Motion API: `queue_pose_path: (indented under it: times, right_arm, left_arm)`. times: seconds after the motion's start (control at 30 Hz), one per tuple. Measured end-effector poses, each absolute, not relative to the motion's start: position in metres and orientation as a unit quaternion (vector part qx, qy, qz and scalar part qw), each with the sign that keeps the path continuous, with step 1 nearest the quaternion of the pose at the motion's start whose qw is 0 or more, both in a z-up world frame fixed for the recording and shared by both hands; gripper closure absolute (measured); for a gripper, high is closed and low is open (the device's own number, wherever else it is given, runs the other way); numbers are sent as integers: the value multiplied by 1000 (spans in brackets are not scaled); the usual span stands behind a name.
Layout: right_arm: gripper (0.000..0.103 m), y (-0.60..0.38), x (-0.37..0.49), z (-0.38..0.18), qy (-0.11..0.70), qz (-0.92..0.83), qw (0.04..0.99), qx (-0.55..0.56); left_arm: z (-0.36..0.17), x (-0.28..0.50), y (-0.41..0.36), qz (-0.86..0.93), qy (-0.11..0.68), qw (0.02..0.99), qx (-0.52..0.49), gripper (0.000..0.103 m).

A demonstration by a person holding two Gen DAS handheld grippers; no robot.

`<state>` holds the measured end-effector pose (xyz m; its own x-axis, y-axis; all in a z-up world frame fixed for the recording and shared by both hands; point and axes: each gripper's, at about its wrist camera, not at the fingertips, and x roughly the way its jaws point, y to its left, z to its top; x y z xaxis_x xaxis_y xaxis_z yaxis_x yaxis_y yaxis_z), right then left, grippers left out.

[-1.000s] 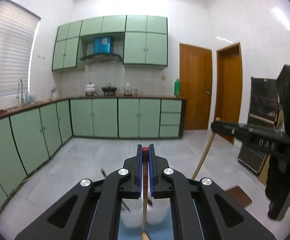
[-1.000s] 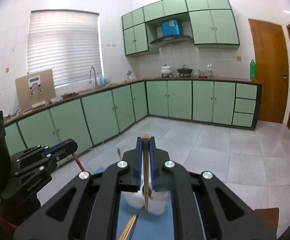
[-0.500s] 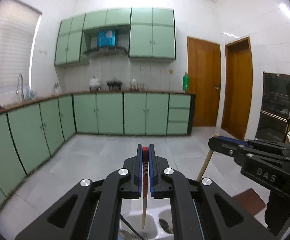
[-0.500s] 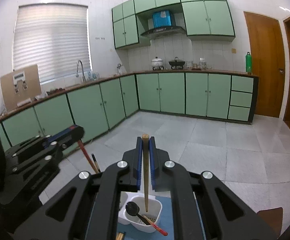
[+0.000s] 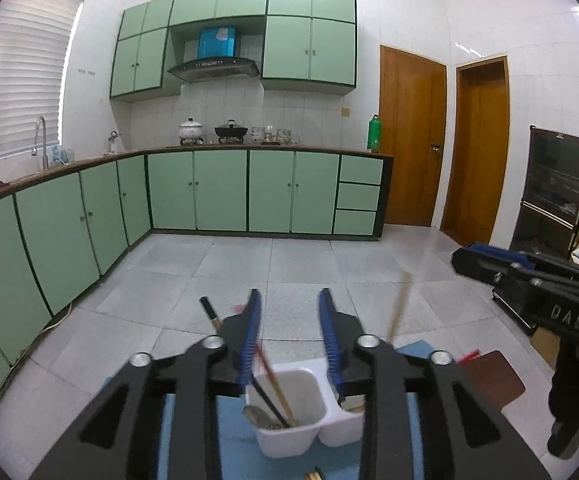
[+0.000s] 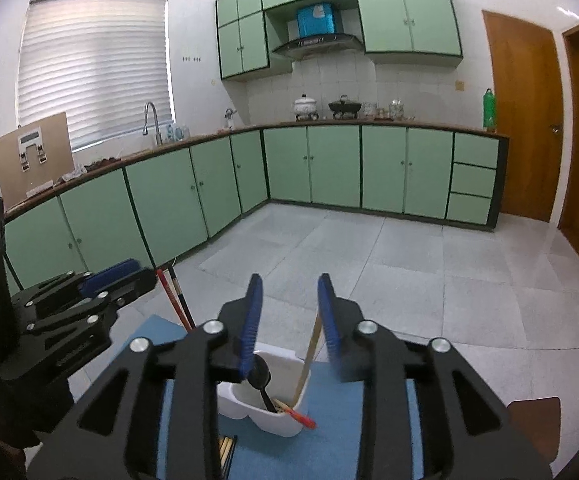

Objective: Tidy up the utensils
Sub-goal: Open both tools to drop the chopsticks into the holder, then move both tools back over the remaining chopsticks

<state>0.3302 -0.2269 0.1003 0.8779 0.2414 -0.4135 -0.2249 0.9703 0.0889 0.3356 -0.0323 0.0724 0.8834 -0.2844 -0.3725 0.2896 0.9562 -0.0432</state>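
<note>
A white two-compartment utensil holder (image 5: 289, 424) stands on a blue mat (image 5: 233, 456); it also shows in the right wrist view (image 6: 265, 408). My left gripper (image 5: 289, 304) is open above it, with a red-tipped chopstick (image 5: 271, 376) and a dark spoon in the compartment below. My right gripper (image 6: 289, 292) is open above the holder, and a wooden chopstick (image 6: 307, 360) leans in the compartment below it. The right gripper also shows at the right of the left wrist view (image 5: 529, 280).
The blue mat (image 6: 329, 440) lies on a table with a brown board (image 5: 493, 380) at its right. More chopsticks (image 6: 225, 448) lie on the mat in front of the holder. Green kitchen cabinets and a tiled floor lie beyond.
Both grippers were shut on a chopstick each; both have opened and the chopsticks have dropped into the holder. Both cameras now look further down at the holder.
</note>
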Motion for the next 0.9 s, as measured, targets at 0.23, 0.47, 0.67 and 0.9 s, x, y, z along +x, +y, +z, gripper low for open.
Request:
queue_pose_path:
  times: [0.23, 0.47, 0.67, 0.9]
  right_arm:
    - [27, -239, 261, 93, 191, 103, 976, 23]
    - [11, -233, 197, 33, 236, 106, 966, 26]
    - [10, -220, 165, -18, 294, 104, 950, 32]
    - [10, -195, 146, -70, 354, 104, 929, 19]
  left_arm:
    - [68, 275, -20, -143, 192, 971, 12, 45]
    - [13, 219, -3, -137, 245, 960, -5, 35]
    - [-39, 187, 6, -120, 305, 945, -3, 33]
    - [-85, 167, 8, -101, 351, 931, -8, 33]
